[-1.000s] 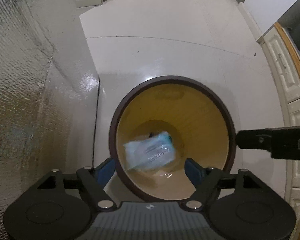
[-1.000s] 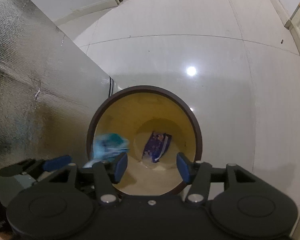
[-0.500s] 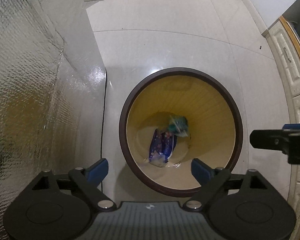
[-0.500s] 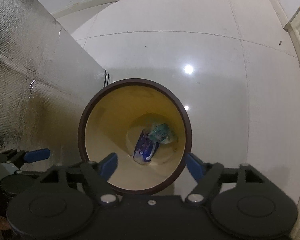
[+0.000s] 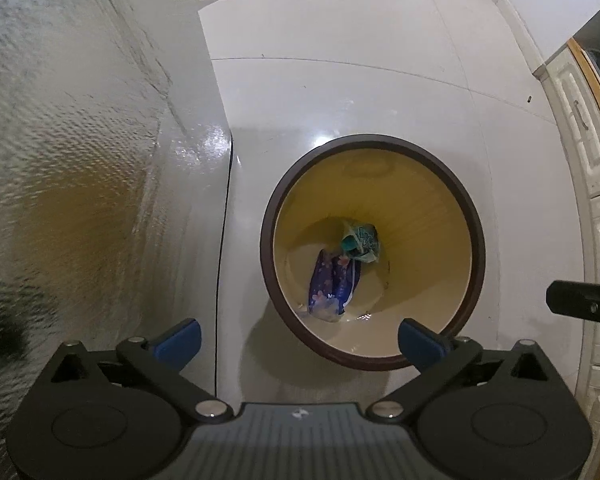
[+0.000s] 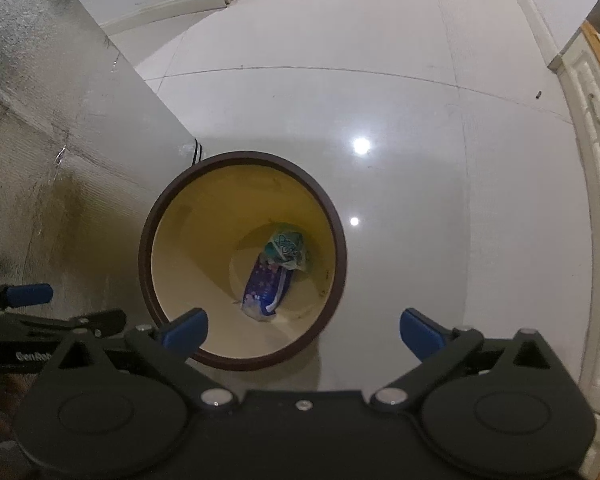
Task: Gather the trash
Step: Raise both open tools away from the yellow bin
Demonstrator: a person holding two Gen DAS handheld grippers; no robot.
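A round trash bin [image 5: 474, 256] with a dark brown rim and yellow inside stands on the floor; it also shows in the right wrist view [image 6: 144, 264]. At its bottom lie a blue-purple wrapper [image 5: 332, 282] [image 6: 266, 286] and a crumpled teal-green wrapper [image 5: 361, 240] [image 6: 286, 248], touching each other. My left gripper [image 5: 298, 338] is open and empty, above the bin's near rim. My right gripper [image 6: 302, 330] is open and empty, above the bin's near right rim. Each gripper shows at the edge of the other's view.
A silvery textured wall panel [image 5: 60, 160] [image 6: 40, 140] stands close to the left of the bin. Glossy white floor tiles [image 6: 380, 100] spread beyond. White cabinet fronts [image 5: 580, 128] [image 6: 596, 128] with a wooden edge run along the right. A thin black cable [image 6: 197, 148] runs down by the panel.
The teal wrapper left my left gripper, fell and now lies at the bin's bottom beside the blue one. Both grippers opened wider and rose away from the bin.
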